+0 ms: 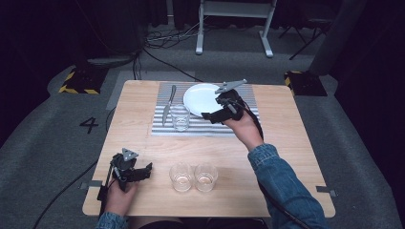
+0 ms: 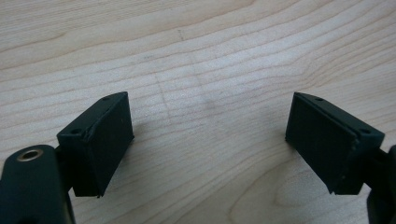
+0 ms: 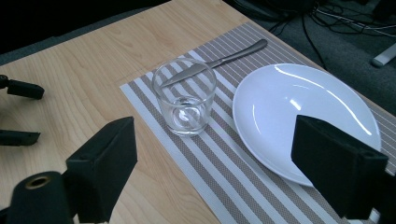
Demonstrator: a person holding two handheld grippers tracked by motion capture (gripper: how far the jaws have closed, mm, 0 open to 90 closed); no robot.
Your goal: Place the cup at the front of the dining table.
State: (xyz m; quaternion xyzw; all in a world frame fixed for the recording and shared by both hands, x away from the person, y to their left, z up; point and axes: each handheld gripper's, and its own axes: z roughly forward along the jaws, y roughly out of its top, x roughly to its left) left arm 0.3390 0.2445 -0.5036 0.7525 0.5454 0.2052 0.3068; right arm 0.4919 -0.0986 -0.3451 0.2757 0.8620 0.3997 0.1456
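**Table setup – both tools released, nothing held**

Striped mat (image 1: 205, 125) lies at far centre of the wooden table (image 1: 286, 143), long axis left–right. On it: knife (image 1: 168, 104) at left end, long axis running near-to-far, handle toward far edge, blade toward the person; white plate (image 1: 200, 98) at mat centre-far; one glass (image 1: 180, 117) upright, between knife and plate, near the mat's front edge. In right tool view the glass (image 3: 185, 101) stands just beside the plate (image 3: 299, 112), apart from it; knife (image 3: 219, 60) behind.

Two more glasses (image 1: 182, 177) (image 1: 206, 177) upright side by side near the front edge, off the mat.

R tool (image 1: 220, 109) over the plate's right side, jaws wide apart, empty. L tool (image 1: 139, 171) low at front-left corner, jaws spread over bare wood, empty; L tool view (image 2: 208, 135) confirms.

Open room: bare wood left and right of mat, and a clear band between mat and front glasses.
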